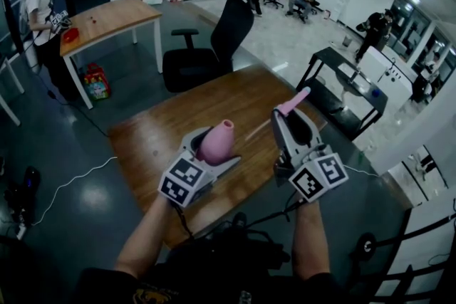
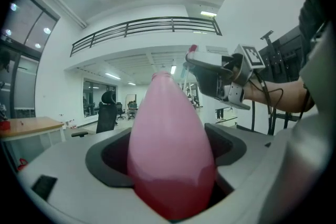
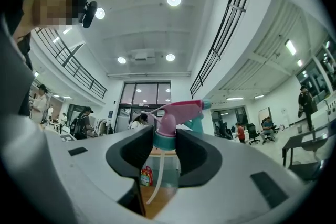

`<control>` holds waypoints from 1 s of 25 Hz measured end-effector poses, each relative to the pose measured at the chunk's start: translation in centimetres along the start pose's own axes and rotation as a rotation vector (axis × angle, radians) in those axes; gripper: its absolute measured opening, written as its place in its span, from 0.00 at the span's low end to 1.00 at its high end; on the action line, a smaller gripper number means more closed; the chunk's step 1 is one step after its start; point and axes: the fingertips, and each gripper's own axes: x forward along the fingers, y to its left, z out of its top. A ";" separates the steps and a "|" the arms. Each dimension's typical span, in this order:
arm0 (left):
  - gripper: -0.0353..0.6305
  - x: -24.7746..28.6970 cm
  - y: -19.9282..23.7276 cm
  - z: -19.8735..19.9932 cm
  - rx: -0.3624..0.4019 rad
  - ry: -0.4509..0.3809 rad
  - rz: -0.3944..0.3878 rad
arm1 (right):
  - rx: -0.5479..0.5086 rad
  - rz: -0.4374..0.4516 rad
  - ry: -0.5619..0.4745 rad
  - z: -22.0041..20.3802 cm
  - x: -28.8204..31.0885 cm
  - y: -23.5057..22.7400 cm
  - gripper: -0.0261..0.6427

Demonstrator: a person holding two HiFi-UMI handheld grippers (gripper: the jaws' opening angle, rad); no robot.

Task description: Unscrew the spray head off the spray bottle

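Observation:
The pink spray bottle lies between the jaws of my left gripper, which is shut on it; its bare mouth points away from me. In the left gripper view the bottle fills the gap between the jaws. The pink spray head is apart from the bottle, in my right gripper just to the right. In the right gripper view the jaws are shut on the spray head's teal collar, with the nozzle above and the dip tube hanging free. Both grippers hover over the wooden table.
A black office chair stands behind the table. A second wooden table is at the far left with a person beside it. A black desk stands to the right. Cables run across the floor.

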 end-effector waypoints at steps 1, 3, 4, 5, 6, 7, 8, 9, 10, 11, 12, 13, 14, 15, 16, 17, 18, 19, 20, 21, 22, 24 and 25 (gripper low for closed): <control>0.70 0.0 -0.1 0.2 0.000 -0.004 -0.002 | -0.001 -0.007 0.009 -0.4 -0.1 0.0 0.25; 0.70 0.1 -0.3 0.5 -0.002 -0.015 -0.009 | -0.011 -0.017 0.030 -1.4 -0.2 0.1 0.25; 0.70 0.1 -0.4 0.6 -0.004 -0.019 -0.011 | -0.018 -0.019 0.041 -1.8 -0.3 0.3 0.25; 0.70 0.1 -0.5 0.7 -0.005 -0.022 -0.013 | -0.026 -0.021 0.050 -2.3 -0.3 0.4 0.25; 0.70 0.2 -0.5 0.7 -0.005 -0.023 -0.014 | -0.035 -0.023 0.059 -2.7 -0.4 0.6 0.25; 0.70 0.2 -0.5 0.7 -0.005 -0.024 -0.016 | -0.047 -0.027 0.067 -3.1 -0.3 0.8 0.25; 0.70 0.2 -0.4 0.8 -0.005 -0.025 -0.018 | -0.062 -0.033 0.076 -3.4 -0.3 1.0 0.25; 0.70 0.2 -0.3 0.8 -0.007 -0.027 -0.019 | -0.076 -0.038 0.085 -3.8 -0.2 1.3 0.25; 0.70 0.1 -0.3 0.8 -0.008 -0.029 -0.020 | -0.088 -0.042 0.093 -4.2 -0.1 1.5 0.25; 0.70 0.1 -0.3 0.8 -0.009 -0.030 -0.021 | -0.096 -0.046 0.101 -4.5 -0.1 1.6 0.25; 0.70 0.2 -0.4 0.8 -0.009 -0.031 -0.023 | -0.099 -0.050 0.107 -4.9 -0.1 1.7 0.25; 0.70 0.3 -0.5 0.8 -0.009 -0.032 -0.027 | -0.097 -0.053 0.112 -5.2 -0.2 1.7 0.25; 0.70 0.3 -0.6 0.8 -0.008 -0.032 -0.031 | -0.093 -0.056 0.115 -5.5 -0.3 1.7 0.25; 0.70 0.3 -0.7 0.8 -0.008 -0.031 -0.035 | -0.089 -0.059 0.118 -5.7 -0.3 1.6 0.25; 0.70 0.3 -0.8 0.8 -0.007 -0.031 -0.039 | -0.085 -0.062 0.120 -5.9 -0.3 1.6 0.25; 0.70 0.3 -0.9 0.8 -0.006 -0.030 -0.042 | -0.081 -0.064 0.122 -6.1 -0.4 1.6 0.25; 0.70 0.3 -1.0 0.7 -0.005 -0.029 -0.043 | -0.078 -0.066 0.123 -6.2 -0.4 1.5 0.25; 0.70 0.4 -1.0 0.7 -0.005 -0.028 -0.043 | -0.076 -0.067 0.124 -6.3 -0.5 1.5 0.25; 0.70 0.4 -1.1 0.6 -0.005 -0.027 -0.043 | -0.075 -0.068 0.124 -6.4 -0.6 1.4 0.25; 0.70 0.4 -1.1 0.6 -0.005 -0.026 -0.042 | -0.074 -0.071 0.126 -6.5 -0.6 1.4 0.24; 0.70 0.4 -1.1 0.6 -0.005 -0.026 -0.042 | -0.073 -0.074 0.128 -6.5 -0.6 1.4 0.24; 0.70 0.4 -1.1 0.6 -0.005 -0.026 -0.043 | -0.073 -0.076 0.132 -6.5 -0.5 1.5 0.24; 0.70 0.4 -1.0 0.6 -0.005 -0.026 -0.043 | -0.074 -0.074 0.132 -6.5 -0.4 1.5 0.24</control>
